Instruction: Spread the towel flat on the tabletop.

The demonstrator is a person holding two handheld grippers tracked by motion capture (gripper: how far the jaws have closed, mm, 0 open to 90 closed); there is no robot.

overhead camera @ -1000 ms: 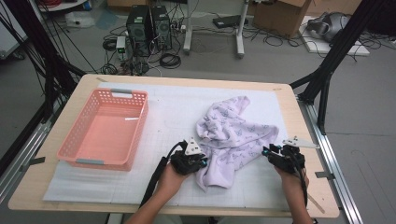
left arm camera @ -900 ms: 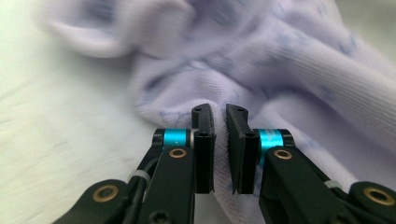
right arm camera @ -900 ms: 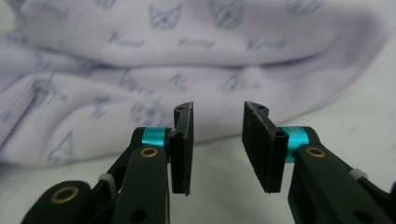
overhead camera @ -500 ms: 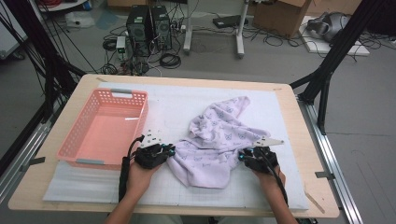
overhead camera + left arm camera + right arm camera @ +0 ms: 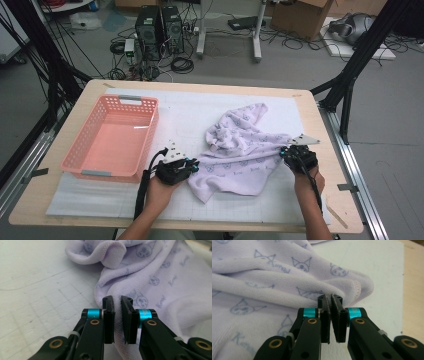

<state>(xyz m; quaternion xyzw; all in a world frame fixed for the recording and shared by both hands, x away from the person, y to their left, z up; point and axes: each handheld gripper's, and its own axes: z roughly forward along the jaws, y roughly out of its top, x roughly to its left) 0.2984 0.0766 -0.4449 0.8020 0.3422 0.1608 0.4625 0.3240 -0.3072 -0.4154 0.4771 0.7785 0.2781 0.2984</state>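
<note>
A lavender towel [image 5: 240, 155] with small cartoon prints lies rumpled on the white mat, pulled out between both grippers. My left gripper [image 5: 194, 167] is at the towel's left edge. In the left gripper view its jaws [image 5: 117, 301] stand nearly together, pinching the hem of the towel [image 5: 155, 277]. My right gripper [image 5: 282, 151] is at the towel's right edge. In the right gripper view its jaws [image 5: 330, 298] are shut on a fold of the towel [image 5: 262, 285] near a stitched corner.
A pink plastic basket [image 5: 112, 137] with nothing in it stands on the left of the white gridded mat [image 5: 185, 107]. The wooden table edge [image 5: 327, 135] runs close to the right gripper. Cables, computer cases and boxes sit on the floor beyond.
Both hands first slid left, dragging the towel along. The right gripper then moved back to the right, so the towel's near part is now drawn out wider between the two grippers.
</note>
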